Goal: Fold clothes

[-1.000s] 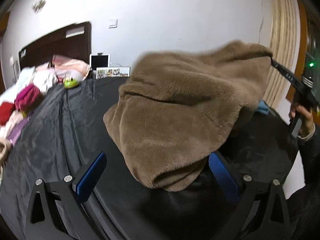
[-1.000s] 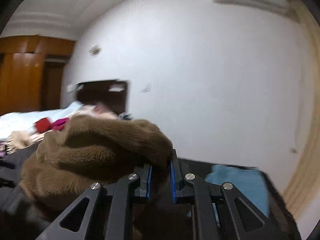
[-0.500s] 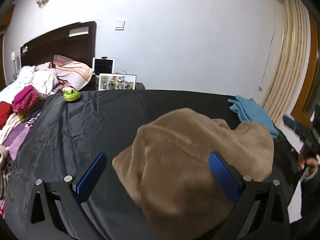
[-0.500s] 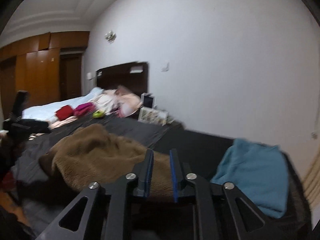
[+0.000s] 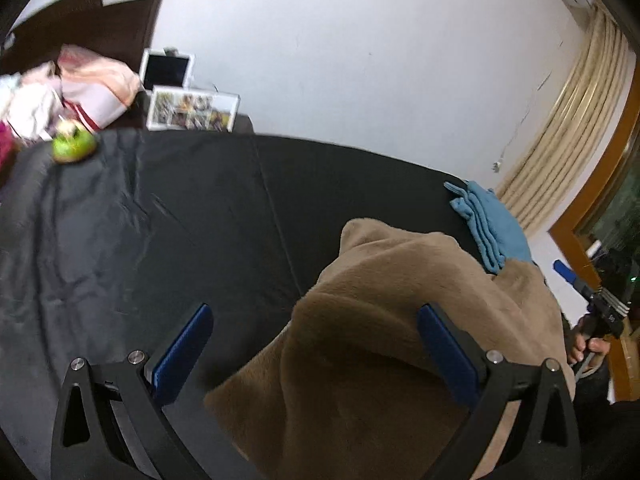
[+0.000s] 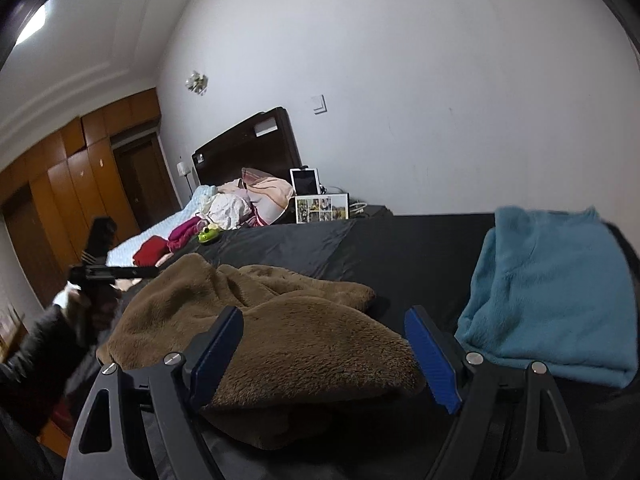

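Observation:
A brown fleece garment [image 5: 400, 320] lies bunched on the black sheet [image 5: 160, 220], near its right end. My left gripper [image 5: 316, 312] is open above the garment's left edge, and its pads touch nothing. My right gripper [image 6: 324, 312] is opening wide; the brown fleece garment [image 6: 304, 340] lies between its pads, but they do not press it. A folded blue garment [image 6: 552, 292] rests just right of it, and the same blue garment [image 5: 488, 232] shows at the sheet's far right edge. The left gripper [image 6: 120, 272] shows side-on in a hand at the left.
At the sheet's far left corner sit a green toy [image 5: 74, 146], a photo frame [image 5: 192, 110] and a tablet [image 5: 168, 70]. Loose clothes [image 6: 228, 204] are piled on the bed by the dark headboard. A curtain [image 5: 568, 128] hangs at the right.
The brown garment, held up a second ago by the shut right gripper, has come down onto the sheet. The right gripper has let go and opened. The left gripper stayed open and shifted sideways.

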Demonstrator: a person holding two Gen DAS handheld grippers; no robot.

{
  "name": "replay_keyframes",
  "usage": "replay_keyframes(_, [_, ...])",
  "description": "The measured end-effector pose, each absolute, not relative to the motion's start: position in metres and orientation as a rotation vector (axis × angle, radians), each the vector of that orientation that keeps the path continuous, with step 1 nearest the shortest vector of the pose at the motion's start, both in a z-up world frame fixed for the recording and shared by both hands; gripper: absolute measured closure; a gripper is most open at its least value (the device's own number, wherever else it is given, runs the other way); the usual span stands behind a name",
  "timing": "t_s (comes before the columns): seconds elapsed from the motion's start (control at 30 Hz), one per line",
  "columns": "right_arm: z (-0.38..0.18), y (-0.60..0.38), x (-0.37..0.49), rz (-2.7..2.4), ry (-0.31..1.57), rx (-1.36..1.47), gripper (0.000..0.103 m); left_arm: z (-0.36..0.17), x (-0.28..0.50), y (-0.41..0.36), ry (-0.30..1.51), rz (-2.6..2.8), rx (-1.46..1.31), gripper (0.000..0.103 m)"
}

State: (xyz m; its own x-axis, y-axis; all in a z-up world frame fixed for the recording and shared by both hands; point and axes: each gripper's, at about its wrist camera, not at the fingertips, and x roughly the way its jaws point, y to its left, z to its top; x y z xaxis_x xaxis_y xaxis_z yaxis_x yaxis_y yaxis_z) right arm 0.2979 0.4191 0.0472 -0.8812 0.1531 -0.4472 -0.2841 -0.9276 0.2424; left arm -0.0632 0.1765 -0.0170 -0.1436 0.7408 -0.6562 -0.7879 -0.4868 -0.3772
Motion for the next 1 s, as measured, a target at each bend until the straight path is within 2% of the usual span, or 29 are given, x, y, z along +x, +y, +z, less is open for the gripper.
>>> replay_keyframes(0.23, [0.035,0.423,0.279,2.803,0.477,-0.679,0.018,-0.039,-0.058,0.195,0.096,1.688,-1.054,0.001])
replay_keyframes(0.3, [0.031,0.425,0.275,2.803,0.494,-0.689,0.018,-0.040,-0.053,0.195,0.092,1.687,-1.041,0.009])
replay_keyframes(0.33, [0.030,0.425,0.273,2.803,0.503,-0.690,0.018,-0.039,-0.051,0.194,0.080,1.682,-1.037,0.019])
replay_keyframes(0.37, [0.029,0.425,0.272,2.802,0.513,-0.691,0.018,-0.037,-0.048,0.192,0.073,1.682,-1.025,0.033])
replay_keyframes(0.47, [0.028,0.427,0.272,2.801,0.536,-0.689,0.018,-0.025,-0.030,0.189,0.122,1.728,-0.958,0.060])
replay_keyframes(0.57, [0.029,0.427,0.275,2.802,0.537,-0.679,0.018,-0.010,-0.005,0.185,0.199,1.799,-0.866,0.079])
replay_keyframes(0.63, [0.031,0.425,0.278,2.800,0.528,-0.668,0.018,0.001,0.012,0.177,0.230,1.837,-0.800,0.087])
replay_keyframes(0.83, [0.034,0.421,0.285,2.808,0.510,-0.648,0.018,0.031,0.065,0.141,0.253,1.868,-0.608,0.090])
replay_keyframes(1.0, [0.034,0.421,0.288,2.820,0.517,-0.646,0.018,0.030,0.122,0.132,0.389,1.803,-0.521,0.090])
